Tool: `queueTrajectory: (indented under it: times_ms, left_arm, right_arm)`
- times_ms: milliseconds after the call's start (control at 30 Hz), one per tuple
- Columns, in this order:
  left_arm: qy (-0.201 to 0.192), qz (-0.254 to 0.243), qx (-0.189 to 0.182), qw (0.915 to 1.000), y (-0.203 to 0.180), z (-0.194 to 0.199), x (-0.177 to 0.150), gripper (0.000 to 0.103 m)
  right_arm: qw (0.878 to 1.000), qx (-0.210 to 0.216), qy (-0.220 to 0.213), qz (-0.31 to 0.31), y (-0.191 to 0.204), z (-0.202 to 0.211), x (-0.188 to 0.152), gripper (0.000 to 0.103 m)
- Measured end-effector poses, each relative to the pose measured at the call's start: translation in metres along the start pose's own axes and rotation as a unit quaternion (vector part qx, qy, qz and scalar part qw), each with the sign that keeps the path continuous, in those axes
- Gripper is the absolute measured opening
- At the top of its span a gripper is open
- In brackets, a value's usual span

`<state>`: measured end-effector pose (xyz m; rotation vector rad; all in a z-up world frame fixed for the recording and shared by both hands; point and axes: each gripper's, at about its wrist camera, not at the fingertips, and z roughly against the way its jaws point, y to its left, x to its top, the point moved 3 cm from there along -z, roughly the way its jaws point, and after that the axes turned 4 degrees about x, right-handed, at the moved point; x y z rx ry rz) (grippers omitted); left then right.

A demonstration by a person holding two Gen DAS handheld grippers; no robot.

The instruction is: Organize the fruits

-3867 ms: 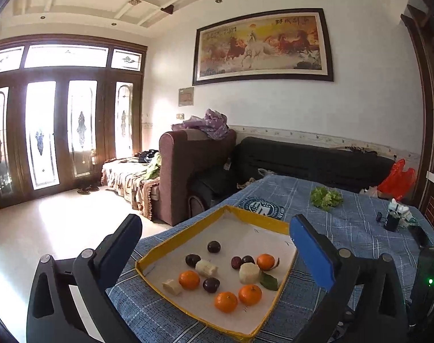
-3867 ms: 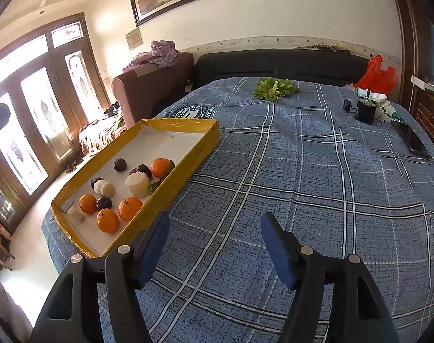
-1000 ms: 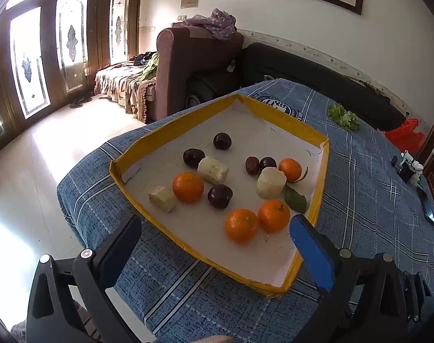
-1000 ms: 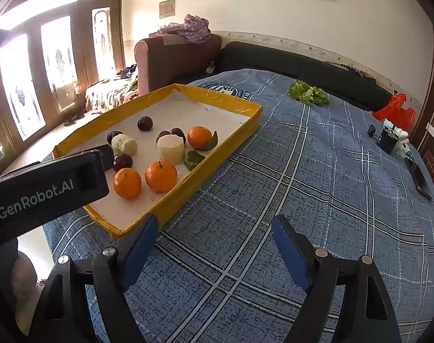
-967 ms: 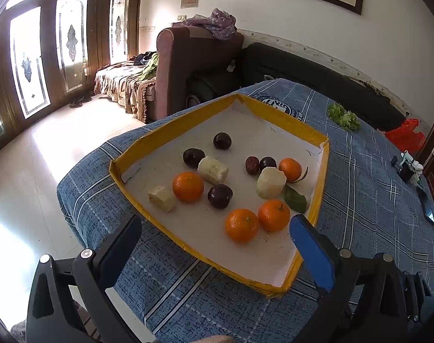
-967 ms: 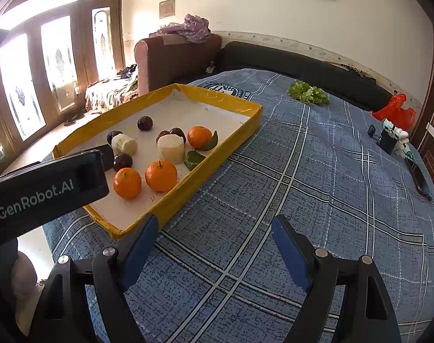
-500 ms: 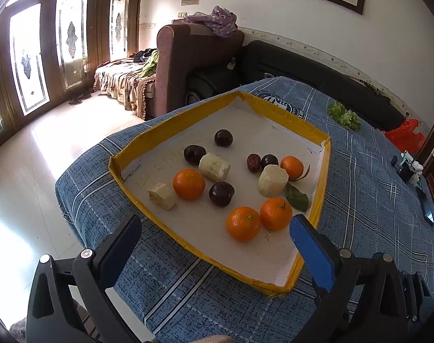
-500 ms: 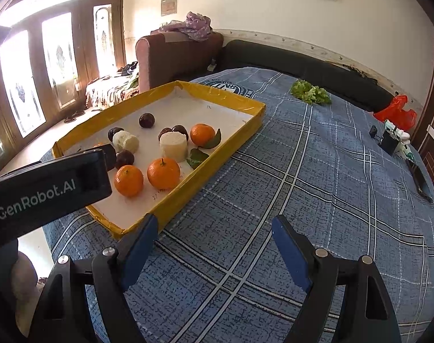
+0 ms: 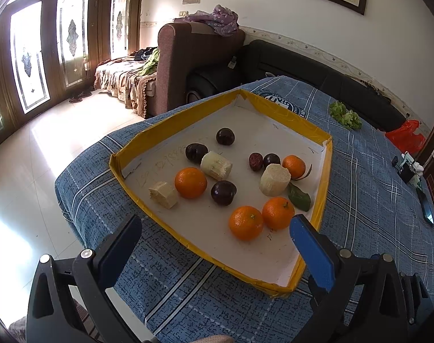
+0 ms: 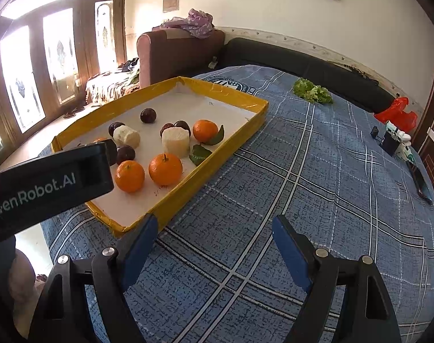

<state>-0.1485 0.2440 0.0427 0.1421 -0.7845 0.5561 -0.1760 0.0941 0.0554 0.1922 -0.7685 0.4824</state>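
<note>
A blue plaid tablecloth (image 10: 317,171) covers the table, and on it sits a shallow yellow-rimmed tray (image 9: 321,197) with a white floor. All the fruit lies inside that tray, mixed rather than grouped: four mandarins, with two (image 9: 246,223) (image 9: 278,213) touching near the front rim, one (image 9: 191,182) to the left and one (image 9: 294,166) further back beside a loose green leaf (image 9: 299,198); dark plums (image 9: 223,192) scattered between them; three pale peeled chunks (image 9: 275,179) that look like sugarcane; and a small reddish date (image 9: 255,161) just beside a plum. Whether this scatter is a sorted arrangement or one awaiting sorting, the pictures do not settle.

What could go wrong, as I judge it: the round fruit will roll if a finger nudges it off-centre, and the two front mandarins sit so close that closing on one may push the other away. The low cardboard rim could catch a descending finger and drag the tray across the cloth. The plums' smooth skin may slip or bruise under hard pressure.

The left gripper (image 9: 214,234) hovers over the tray's near edge, spread wide and empty — touching nothing. The right gripper (image 10: 214,237) hangs above bare cloth just right of the tray, also wide apart and empty.
</note>
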Motion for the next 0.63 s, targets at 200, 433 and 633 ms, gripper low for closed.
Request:
queueTrajectory:
  times_ms: [200,433,633]
  left_arm:
    - [-0.001,0.0,0.0,1.0,0.0,0.0,0.0,0.103]
    - [-0.013,0.001,0.006,0.9999,0.001,0.005,0.0,0.103]
    - [-0.017,-0.01,0.003,0.9998,-0.005,0.013,-0.001,0.103]
  right_arm:
    - [1.0,-0.001,0.001,0.004,0.004,0.0,0.0,0.086]
    - [1.0,-0.002,0.0,0.003,0.004,0.0,0.001,0.086]
    - [1.0,-0.004,-0.004,-0.002,0.0,0.005,0.002,0.086]
